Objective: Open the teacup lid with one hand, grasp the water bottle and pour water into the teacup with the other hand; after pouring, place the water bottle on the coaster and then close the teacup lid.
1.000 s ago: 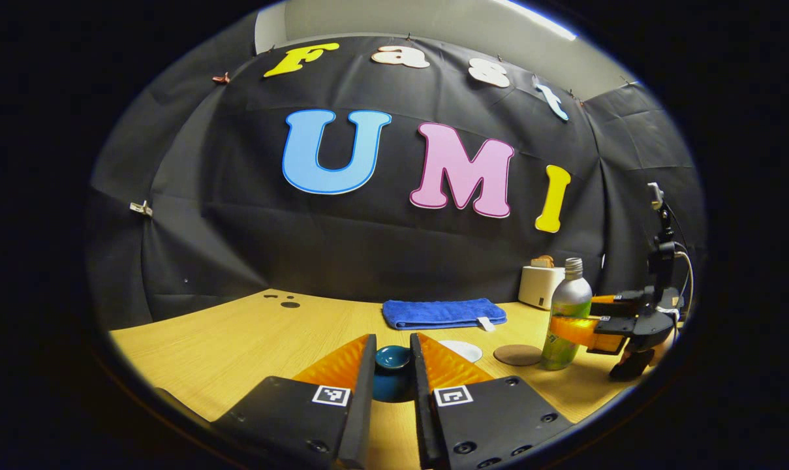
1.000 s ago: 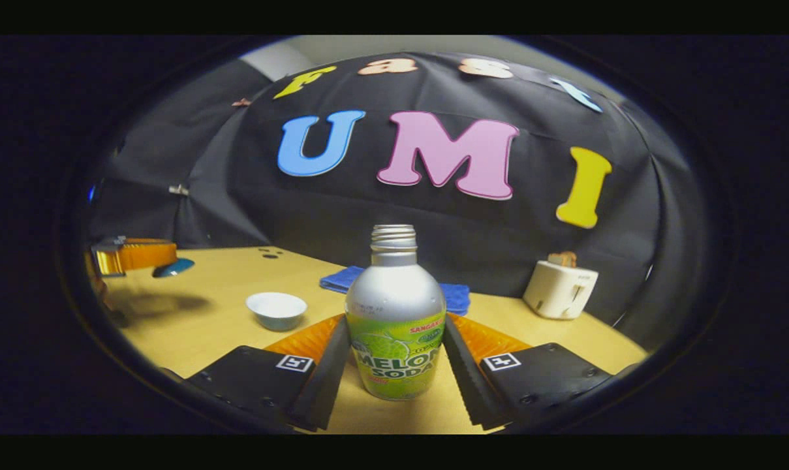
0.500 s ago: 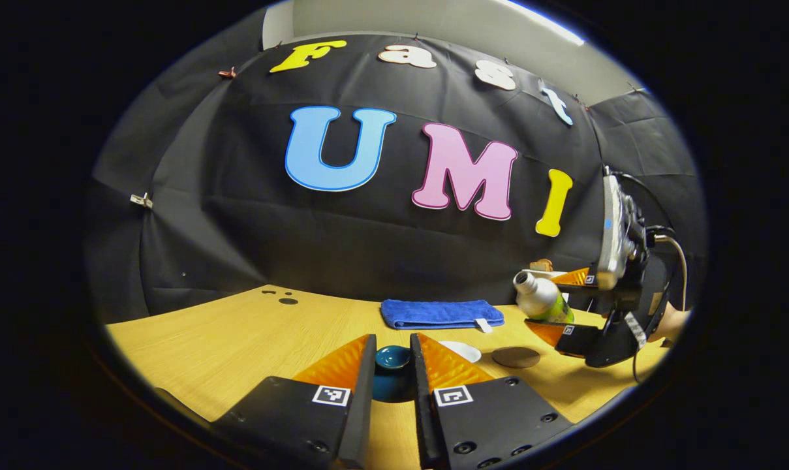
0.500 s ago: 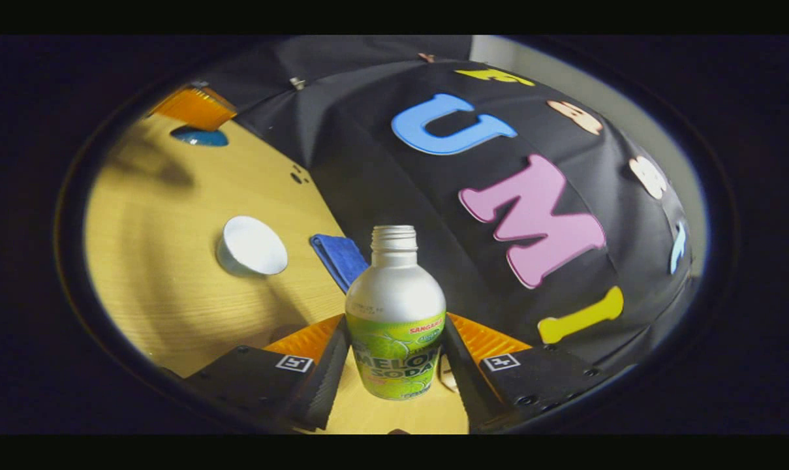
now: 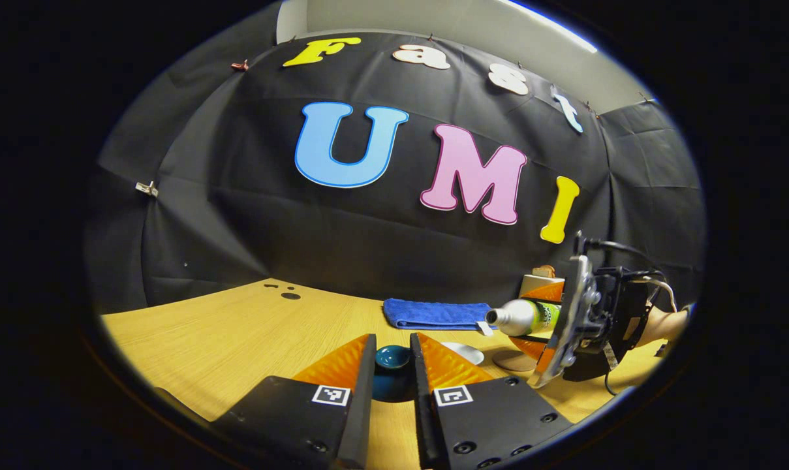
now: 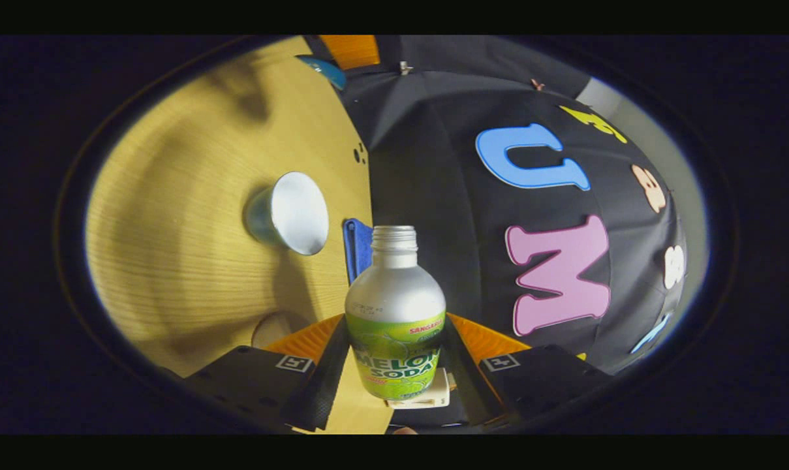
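Above teacup (image 6: 288, 213), tipped water bottle (image 6: 395, 318)

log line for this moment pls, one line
phase: pouring | right gripper: shut on water bottle, tipped sideways, mouth toward teacup | left gripper: shut on lid | coaster: bare

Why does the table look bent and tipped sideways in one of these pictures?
In the right gripper view the fisheye lens bows the table, and its camera has rolled with the tilted bottle; in the left gripper view the table lies level, only curved at the edges.
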`<state>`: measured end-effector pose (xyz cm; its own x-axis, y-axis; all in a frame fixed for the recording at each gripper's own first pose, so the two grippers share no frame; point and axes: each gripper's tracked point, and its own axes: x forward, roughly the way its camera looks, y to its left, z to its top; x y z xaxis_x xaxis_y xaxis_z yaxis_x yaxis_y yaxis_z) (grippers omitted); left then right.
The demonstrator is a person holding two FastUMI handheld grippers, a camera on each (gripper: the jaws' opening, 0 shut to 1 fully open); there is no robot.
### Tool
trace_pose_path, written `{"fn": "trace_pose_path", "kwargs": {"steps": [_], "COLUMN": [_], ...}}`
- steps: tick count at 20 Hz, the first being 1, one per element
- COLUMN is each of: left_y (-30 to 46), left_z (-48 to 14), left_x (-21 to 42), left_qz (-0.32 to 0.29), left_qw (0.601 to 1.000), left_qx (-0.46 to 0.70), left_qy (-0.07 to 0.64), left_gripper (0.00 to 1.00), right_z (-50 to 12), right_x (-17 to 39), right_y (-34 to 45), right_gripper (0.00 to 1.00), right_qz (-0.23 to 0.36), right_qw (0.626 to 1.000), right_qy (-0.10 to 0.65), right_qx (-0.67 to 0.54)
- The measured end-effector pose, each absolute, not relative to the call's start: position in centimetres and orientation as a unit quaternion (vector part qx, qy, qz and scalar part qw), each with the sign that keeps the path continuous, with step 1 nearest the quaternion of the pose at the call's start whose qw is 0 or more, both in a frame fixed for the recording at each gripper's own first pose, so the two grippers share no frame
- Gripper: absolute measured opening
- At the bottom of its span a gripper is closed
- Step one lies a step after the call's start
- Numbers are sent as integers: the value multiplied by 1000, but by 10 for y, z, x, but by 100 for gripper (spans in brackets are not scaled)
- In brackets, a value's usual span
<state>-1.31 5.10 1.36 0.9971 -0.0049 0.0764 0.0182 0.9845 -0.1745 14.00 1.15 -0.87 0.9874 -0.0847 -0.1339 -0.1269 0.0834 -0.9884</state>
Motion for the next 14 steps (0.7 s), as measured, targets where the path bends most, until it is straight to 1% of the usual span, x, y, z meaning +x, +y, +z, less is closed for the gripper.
{"fn": "trace_pose_path", "kwargs": {"steps": [3, 4, 5, 6, 7, 10, 11, 13, 14], "left_y": [53, 53, 53, 52, 51, 52, 53, 52, 52], "left_z": [15, 14, 14, 13, 13, 13, 14, 11, 11], "left_x": [-13, -13, -12, -13, -13, -12, -12, -12, -11], "left_qz": [-2, -2, -3, -5, -6, -5, -5, -5, -5], "left_qw": [995, 995, 995, 995, 996, 996, 996, 996, 996], "left_qx": [-90, -90, -89, -88, -87, -88, -88, -87, -86], "left_qy": [-38, -38, -37, -36, -35, -33, -33, -31, -30], "left_gripper": [33, 33, 33, 33, 33, 32, 33, 33, 33], "right_z": [-12, -12, -13, -14, -15, -20, -21, -22, -22], "right_x": [144, 145, 148, 149, 151, 152, 152, 152, 152], "right_y": [15, 17, 18, 18, 18, 16, 17, 17, 17], "right_gripper": [79, 82, 82, 78, 78, 78, 75, 78, 78], "right_qz": [21, 23, 25, 27, 30, 34, 35, 38, 39], "right_qw": [701, 690, 678, 669, 662, 642, 637, 629, 625], "right_qy": [72, 69, 66, 64, 64, 68, 69, 69, 68], "right_qx": [-709, -720, -732, -740, -746, -763, -767, -773, -776]}}
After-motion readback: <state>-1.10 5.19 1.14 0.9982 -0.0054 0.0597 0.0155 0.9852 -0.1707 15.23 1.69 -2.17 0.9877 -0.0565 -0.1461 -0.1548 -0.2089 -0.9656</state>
